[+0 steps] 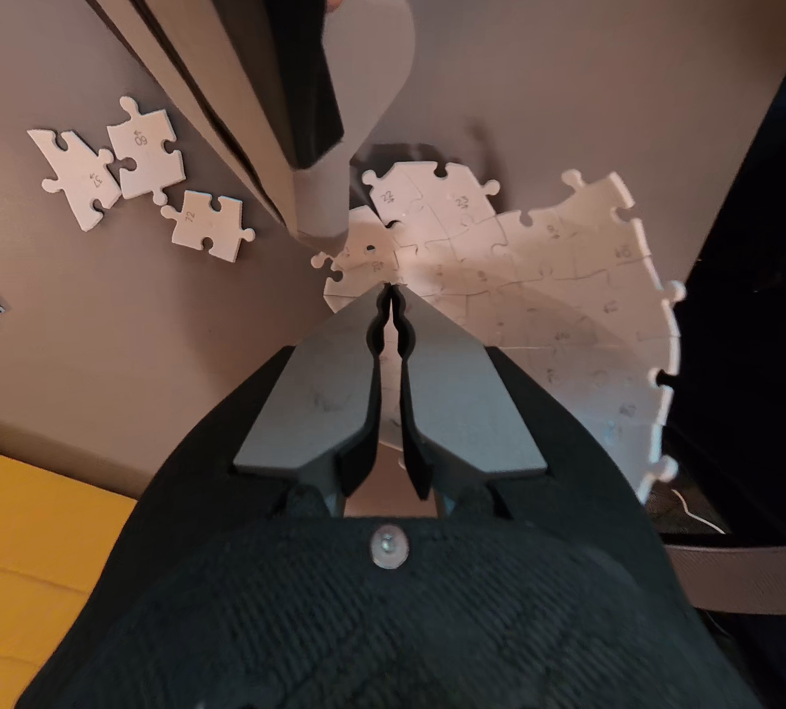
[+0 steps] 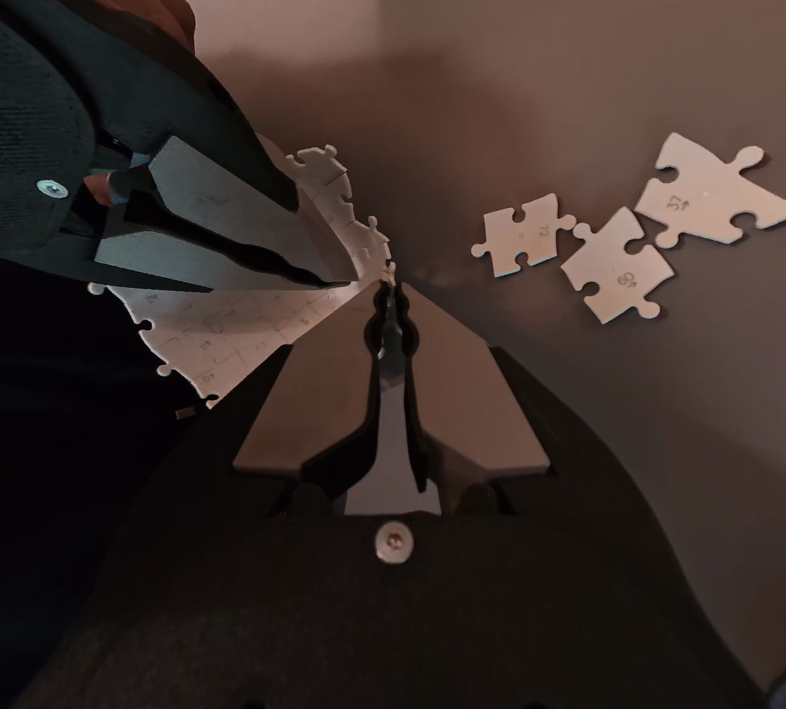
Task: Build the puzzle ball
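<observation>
Grey table [image 1: 553, 50]; yellow object [image 1: 51, 552] at near-left corner.

Left gripper [image 1: 390, 285] fingers cover the near part of the puzzle shell [image 1: 565, 288], so the grip point is hidden. In right wrist view the right gripper [image 2: 389, 284] tips hide their contact with the shell edge. Yellow object [image 1: 46, 552] cut off at frame edge.
</observation>
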A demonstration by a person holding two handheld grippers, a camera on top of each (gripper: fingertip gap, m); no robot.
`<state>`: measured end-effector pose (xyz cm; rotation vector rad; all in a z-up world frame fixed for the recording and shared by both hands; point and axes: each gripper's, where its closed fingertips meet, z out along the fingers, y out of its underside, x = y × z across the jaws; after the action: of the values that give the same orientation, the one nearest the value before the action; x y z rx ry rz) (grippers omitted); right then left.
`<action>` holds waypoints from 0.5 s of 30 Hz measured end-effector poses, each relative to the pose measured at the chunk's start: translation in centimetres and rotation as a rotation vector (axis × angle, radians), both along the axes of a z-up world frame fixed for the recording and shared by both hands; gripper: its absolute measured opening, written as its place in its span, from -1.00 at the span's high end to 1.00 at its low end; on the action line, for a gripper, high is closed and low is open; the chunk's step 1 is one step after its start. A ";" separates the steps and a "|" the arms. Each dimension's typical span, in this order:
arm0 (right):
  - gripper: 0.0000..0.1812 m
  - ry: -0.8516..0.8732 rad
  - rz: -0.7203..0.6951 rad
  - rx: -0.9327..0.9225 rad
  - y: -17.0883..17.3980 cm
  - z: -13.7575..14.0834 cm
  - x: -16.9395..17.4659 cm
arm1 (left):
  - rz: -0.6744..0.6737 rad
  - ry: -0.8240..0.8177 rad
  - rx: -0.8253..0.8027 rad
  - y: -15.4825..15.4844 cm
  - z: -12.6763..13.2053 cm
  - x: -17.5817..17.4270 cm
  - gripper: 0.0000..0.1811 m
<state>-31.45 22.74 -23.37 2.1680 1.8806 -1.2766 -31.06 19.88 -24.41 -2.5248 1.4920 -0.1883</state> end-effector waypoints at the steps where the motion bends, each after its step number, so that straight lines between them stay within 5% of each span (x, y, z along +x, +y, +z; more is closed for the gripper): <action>1: 1.00 0.001 -0.002 -0.003 0.0 0.0 0.1 | -0.003 -0.003 0.003 0.0 0.1 0.1 1.00; 15: 0.99 0.010 -0.023 -0.041 0.2 -0.3 0.7 | -0.035 0.039 -0.014 0.7 -0.5 1.0 1.00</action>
<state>-30.77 22.94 -23.64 2.1735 1.8214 -1.3196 -30.02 20.56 -24.87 -2.5281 1.5556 -0.1561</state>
